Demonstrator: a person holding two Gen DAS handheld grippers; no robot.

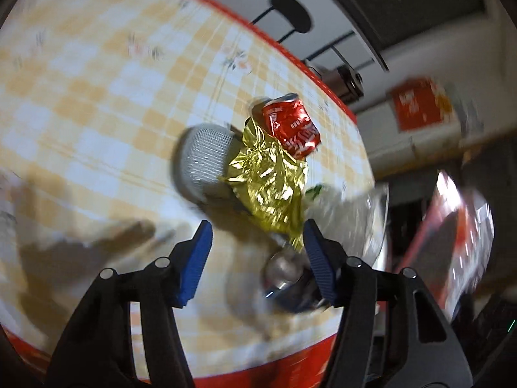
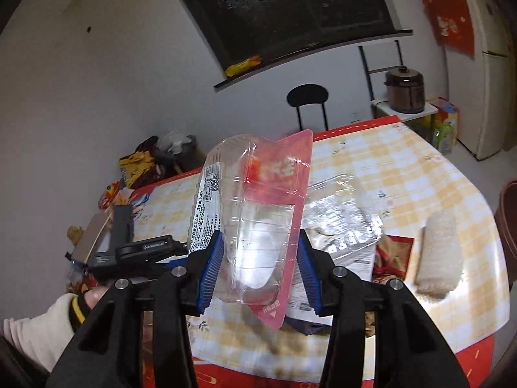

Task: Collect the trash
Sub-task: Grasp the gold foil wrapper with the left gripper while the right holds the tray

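Right wrist alone shows the clear plastic tray (image 2: 255, 226) clamped between blue fingers (image 2: 211, 266).

White walls (image 2: 97, 97), a dark window (image 2: 290, 9), black chair (image 2: 307, 97), white fridge (image 2: 488, 74).

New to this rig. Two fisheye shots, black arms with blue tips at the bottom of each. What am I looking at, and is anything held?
No robot here: a person holds a handheld gripper in each hand, and each has a camera looking forward along its two blue-padded jaws.

Right wrist view: the right gripper is shut on a clear plastic tray with a pink film lid, lifted above the checked table. Behind it lie another clear package and a white roll. The person's other hand shows at lower left.

Left wrist view, blurred: the left gripper has nothing between its pads. Ahead of it lie a gold wrapper, a crushed red can and a mesh cup on its side.
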